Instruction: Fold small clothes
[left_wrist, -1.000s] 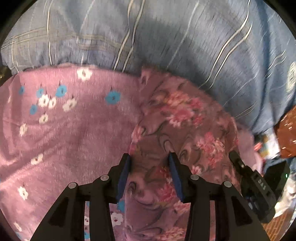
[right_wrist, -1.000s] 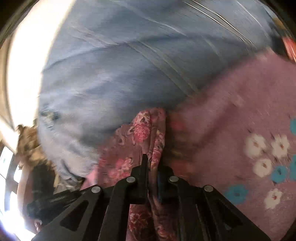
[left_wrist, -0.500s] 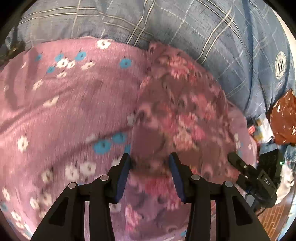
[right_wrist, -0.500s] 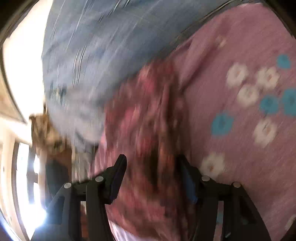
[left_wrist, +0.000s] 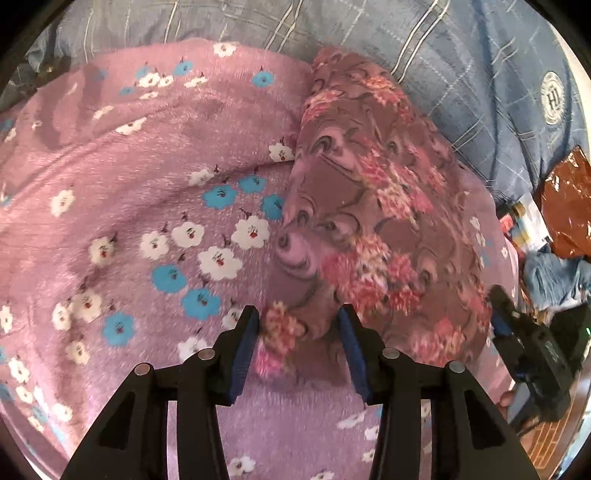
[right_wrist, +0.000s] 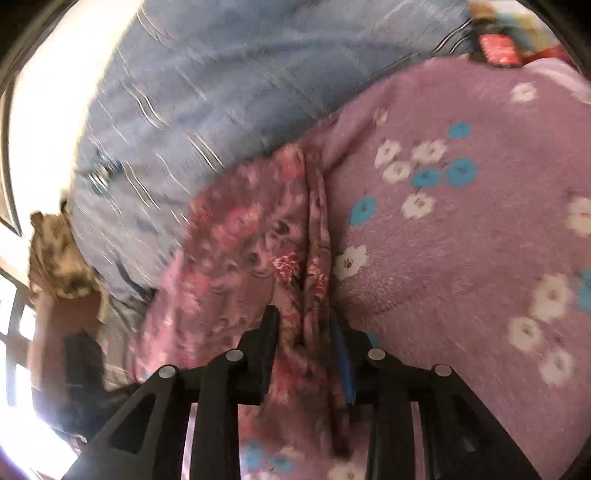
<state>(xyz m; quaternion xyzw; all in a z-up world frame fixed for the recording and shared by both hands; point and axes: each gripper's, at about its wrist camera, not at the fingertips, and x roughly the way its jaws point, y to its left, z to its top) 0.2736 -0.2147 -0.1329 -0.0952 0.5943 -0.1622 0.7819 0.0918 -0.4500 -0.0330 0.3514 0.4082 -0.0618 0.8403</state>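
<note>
The floral garment, one piece in pink and mauve, lies on a purple fleece blanket printed with white and blue flowers, beside a blue striped quilt. The left claw hangs released over the garment's near edge. The right claw, just closing, straddles its bunched fold without pinching.
</note>
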